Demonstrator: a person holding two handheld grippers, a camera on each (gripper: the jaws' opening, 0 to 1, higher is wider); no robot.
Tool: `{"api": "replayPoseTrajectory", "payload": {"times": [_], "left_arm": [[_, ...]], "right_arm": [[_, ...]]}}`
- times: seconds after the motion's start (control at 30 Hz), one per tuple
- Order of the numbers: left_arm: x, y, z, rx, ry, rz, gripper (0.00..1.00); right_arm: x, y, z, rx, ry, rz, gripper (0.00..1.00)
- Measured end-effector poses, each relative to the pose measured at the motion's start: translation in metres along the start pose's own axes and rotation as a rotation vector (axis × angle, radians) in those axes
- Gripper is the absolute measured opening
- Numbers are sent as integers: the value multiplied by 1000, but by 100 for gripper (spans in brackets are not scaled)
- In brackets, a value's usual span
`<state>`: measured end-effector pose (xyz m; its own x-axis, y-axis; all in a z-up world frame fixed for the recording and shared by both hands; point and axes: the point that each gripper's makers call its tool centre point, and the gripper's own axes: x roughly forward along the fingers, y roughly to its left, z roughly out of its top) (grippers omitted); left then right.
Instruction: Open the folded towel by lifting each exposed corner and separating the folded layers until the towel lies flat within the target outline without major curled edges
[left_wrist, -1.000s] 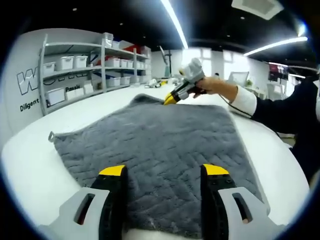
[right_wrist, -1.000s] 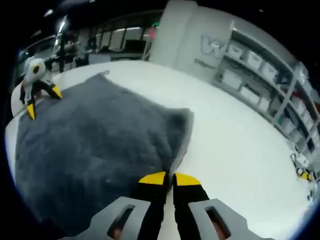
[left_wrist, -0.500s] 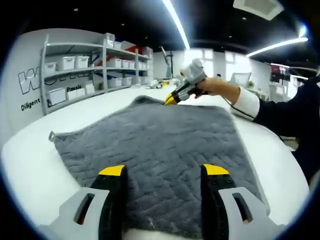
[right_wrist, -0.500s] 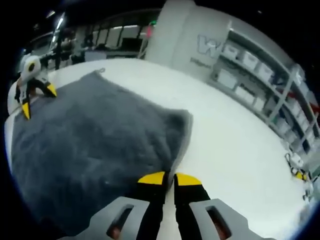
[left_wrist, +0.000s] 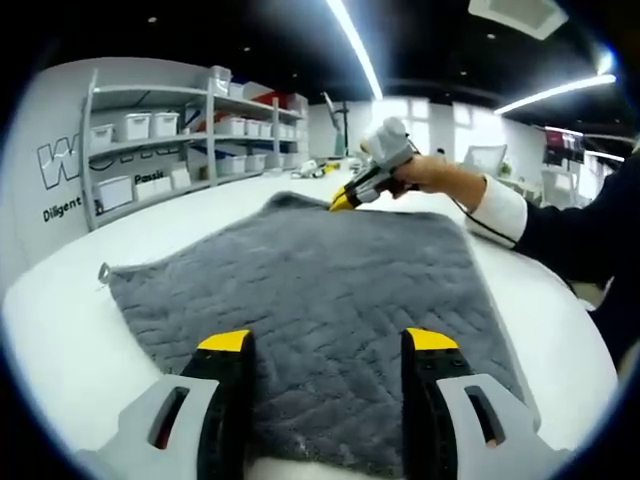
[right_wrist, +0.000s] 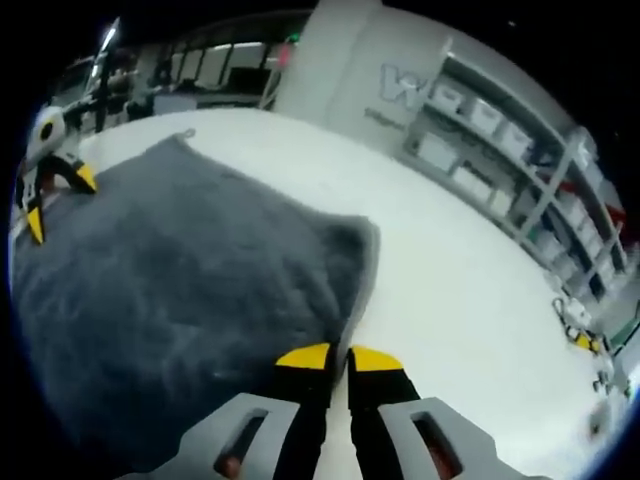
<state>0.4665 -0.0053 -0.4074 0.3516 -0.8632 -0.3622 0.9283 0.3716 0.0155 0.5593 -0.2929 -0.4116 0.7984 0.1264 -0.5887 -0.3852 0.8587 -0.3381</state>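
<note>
Left gripper view: camera riding low at near edge of towel (left_wrist: 320, 300), looking forward across white worktop (left_wrist: 60, 320) toward shelving (left_wrist: 190, 130) and far side of room. Left tool (left_wrist: 325, 345) rising from bottom, close. Right tool (left_wrist: 342, 198) showing at towel's far corner.

Right gripper view: camera sitting at that far corner, close over towel (right_wrist: 170, 290), facing back across worktop (right_wrist: 470, 290), view rolling. Left tool (right_wrist: 50, 195) showing far left. Right tool (right_wrist: 338, 356) at bottom.

2 views facing roughly opposite, sharing towel, worktop, shelving (right_wrist: 520, 170).
</note>
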Motion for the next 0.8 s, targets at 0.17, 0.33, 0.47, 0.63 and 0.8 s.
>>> {"api": "replayPoseTrajectory", "payload": {"times": [0.17,0.33,0.47,0.63,0.8], "left_arm": [[4,-5,2,5,-6,4,58],[10,-11,4,5,-13,4,58],[15,-13,7,13,-20,10,58],[19,-14,10,20,-29,13,57],[21,-12,12,20,-36,16,57]], "right_arm": [[-2,-7,-4,12,12,-20,0],[-5,-13,-9,13,25,-39,0],[-7,-19,-13,17,43,-61,0],[-10,-25,-18,25,55,-78,0],[-12,-28,-21,40,64,-86,0]]}}
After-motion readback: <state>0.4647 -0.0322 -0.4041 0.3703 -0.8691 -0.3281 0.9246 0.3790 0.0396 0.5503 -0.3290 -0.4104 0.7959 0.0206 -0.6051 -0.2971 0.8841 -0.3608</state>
